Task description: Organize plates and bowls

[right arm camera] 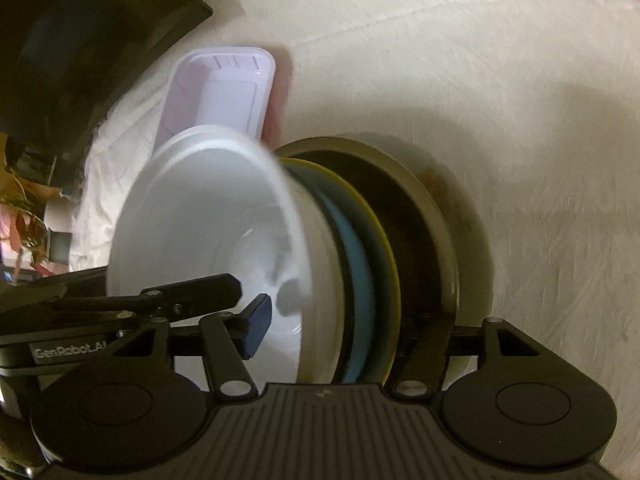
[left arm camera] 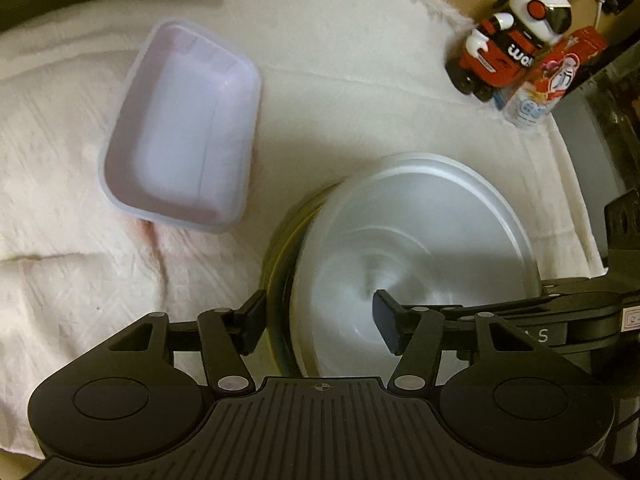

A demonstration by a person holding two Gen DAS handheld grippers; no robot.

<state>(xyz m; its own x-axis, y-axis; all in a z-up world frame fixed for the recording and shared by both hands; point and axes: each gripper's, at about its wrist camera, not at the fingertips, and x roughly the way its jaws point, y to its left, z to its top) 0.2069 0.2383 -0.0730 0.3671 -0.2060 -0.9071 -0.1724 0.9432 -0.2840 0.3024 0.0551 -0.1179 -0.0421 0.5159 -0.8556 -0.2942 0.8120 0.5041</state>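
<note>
A stack of dishes rests on the white cloth: a white bowl [left arm camera: 412, 248] [right arm camera: 208, 216] on top, a blue plate with a yellow rim [right arm camera: 360, 272] under it, and a dark plate [right arm camera: 424, 232] at the bottom. My left gripper [left arm camera: 320, 320] straddles the near edge of the stack, one finger outside, one inside the bowl. My right gripper [right arm camera: 344, 320] spans the whole stack edge, its left finger [right arm camera: 258, 326] inside the bowl, its right finger hidden behind the dark plate. Whether either one grips is unclear. A pale lilac rectangular tray [left arm camera: 184, 128] [right arm camera: 224, 96] lies empty beyond.
A red, white and black toy robot [left arm camera: 516, 36] and a red printed carton [left arm camera: 552, 76] stand at the cloth's far right edge. A dark object [right arm camera: 80, 48] lies at the far left. The white cloth [left arm camera: 352, 40] is wrinkled.
</note>
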